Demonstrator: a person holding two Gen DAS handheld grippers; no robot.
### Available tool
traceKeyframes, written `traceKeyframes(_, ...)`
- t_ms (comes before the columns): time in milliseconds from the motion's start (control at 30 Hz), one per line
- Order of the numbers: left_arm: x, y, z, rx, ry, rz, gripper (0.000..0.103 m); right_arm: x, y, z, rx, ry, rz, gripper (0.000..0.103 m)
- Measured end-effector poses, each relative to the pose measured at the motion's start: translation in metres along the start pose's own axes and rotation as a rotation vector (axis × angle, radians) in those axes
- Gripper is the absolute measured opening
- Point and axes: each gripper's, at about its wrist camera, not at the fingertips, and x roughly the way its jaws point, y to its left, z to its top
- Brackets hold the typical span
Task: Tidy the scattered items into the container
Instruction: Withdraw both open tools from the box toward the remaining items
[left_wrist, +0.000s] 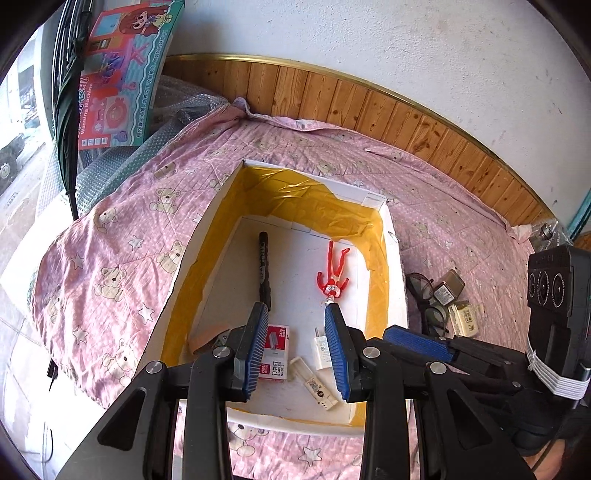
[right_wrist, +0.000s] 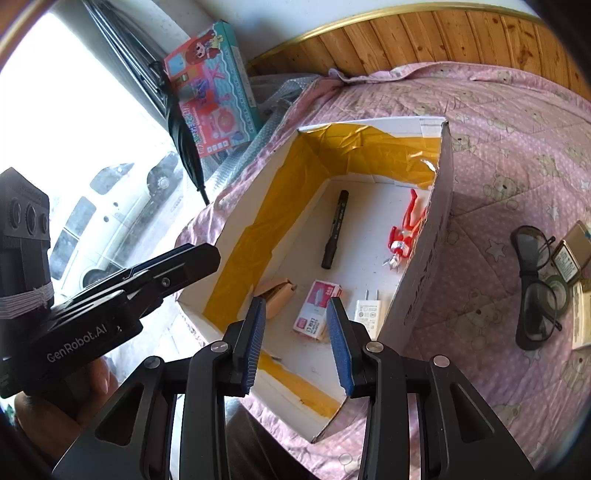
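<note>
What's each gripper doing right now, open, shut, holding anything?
Left gripper: jaws open, empty, over the box.
Right gripper: jaws open, empty, also over the box.

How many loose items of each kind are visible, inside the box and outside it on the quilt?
Inside the box:
Marker: 1
Red figure: 1
Staple box: 1
Charger plug: 1
White stick: 1
Tan stapler: 1
On the quilt:
Glasses: 1
Small boxes: 2
Total: 9
</note>
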Motion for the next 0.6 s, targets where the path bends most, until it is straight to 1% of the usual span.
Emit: traceKeyframes(600,-0.065,-0.045,-0.025,0.075,-0.069,-0.023,0.034,-0.057,0.016,-0.051,-0.007,-0.048,0.021,0.038)
